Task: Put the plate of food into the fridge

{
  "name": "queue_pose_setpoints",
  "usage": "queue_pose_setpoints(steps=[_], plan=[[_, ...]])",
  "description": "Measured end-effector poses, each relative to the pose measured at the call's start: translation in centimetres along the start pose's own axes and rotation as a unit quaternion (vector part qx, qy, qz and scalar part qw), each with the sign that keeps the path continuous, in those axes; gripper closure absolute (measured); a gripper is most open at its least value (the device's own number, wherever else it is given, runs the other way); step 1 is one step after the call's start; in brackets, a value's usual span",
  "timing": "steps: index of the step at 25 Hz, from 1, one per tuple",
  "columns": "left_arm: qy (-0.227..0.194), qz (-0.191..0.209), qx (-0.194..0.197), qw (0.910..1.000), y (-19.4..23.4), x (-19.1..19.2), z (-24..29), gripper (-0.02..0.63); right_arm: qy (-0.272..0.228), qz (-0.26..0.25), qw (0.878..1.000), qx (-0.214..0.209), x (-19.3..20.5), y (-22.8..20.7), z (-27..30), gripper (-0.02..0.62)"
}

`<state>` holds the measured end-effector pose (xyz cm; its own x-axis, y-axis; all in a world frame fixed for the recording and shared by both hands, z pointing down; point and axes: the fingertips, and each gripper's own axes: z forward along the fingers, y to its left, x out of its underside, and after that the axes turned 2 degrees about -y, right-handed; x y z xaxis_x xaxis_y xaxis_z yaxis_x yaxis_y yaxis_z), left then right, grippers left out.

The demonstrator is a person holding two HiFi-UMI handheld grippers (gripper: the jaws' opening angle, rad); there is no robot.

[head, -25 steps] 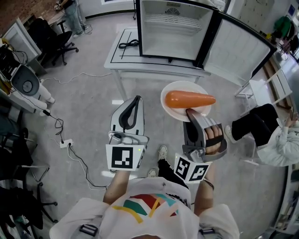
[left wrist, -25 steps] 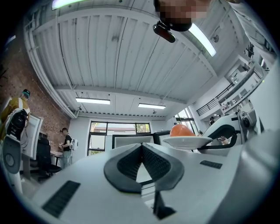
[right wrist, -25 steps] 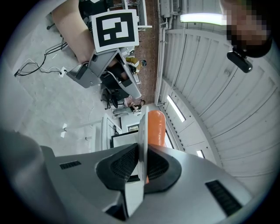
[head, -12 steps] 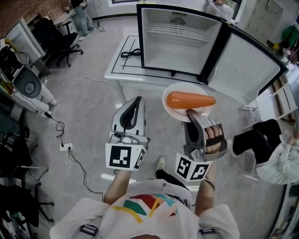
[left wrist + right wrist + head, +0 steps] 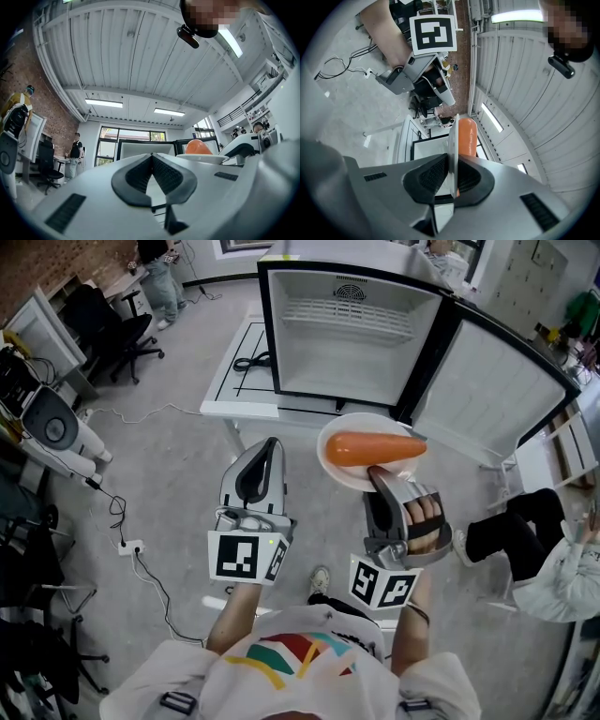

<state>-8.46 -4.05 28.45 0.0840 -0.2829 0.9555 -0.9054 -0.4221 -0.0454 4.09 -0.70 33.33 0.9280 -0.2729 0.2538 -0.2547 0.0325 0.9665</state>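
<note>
A white plate carrying an orange carrot is held level in the air in front of the open fridge. My right gripper is shut on the plate's near rim. In the right gripper view the plate shows edge-on between the pads, with the carrot on its far side. My left gripper hangs left of the plate, shut and holding nothing; its closed pads meet in the left gripper view. The fridge's interior is bare white, with its door swung to the right.
The fridge stands on a white table with a black cable lying on it. A person sits at the right. Office chairs and floor cables are at the left.
The fridge and table have drawn nearer in the head view. The plate with the carrot stays in my right gripper's grip, now just before the fridge opening. The left gripper keeps alongside.
</note>
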Motion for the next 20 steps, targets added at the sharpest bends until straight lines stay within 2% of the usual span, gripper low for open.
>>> queue_pose_setpoints(steps=[8, 20], plan=[[0.002, 0.005, -0.012, 0.9999, -0.7, 1.7, 6.5, 0.600, -0.007, 0.000, 1.000, -0.002, 5.1, -1.6, 4.4, 0.565], [0.001, 0.015, -0.039, 0.9991, 0.2, 1.8, 7.7, 0.600, -0.021, 0.012, 1.000, -0.004, 6.5, -1.5, 5.4, 0.565]])
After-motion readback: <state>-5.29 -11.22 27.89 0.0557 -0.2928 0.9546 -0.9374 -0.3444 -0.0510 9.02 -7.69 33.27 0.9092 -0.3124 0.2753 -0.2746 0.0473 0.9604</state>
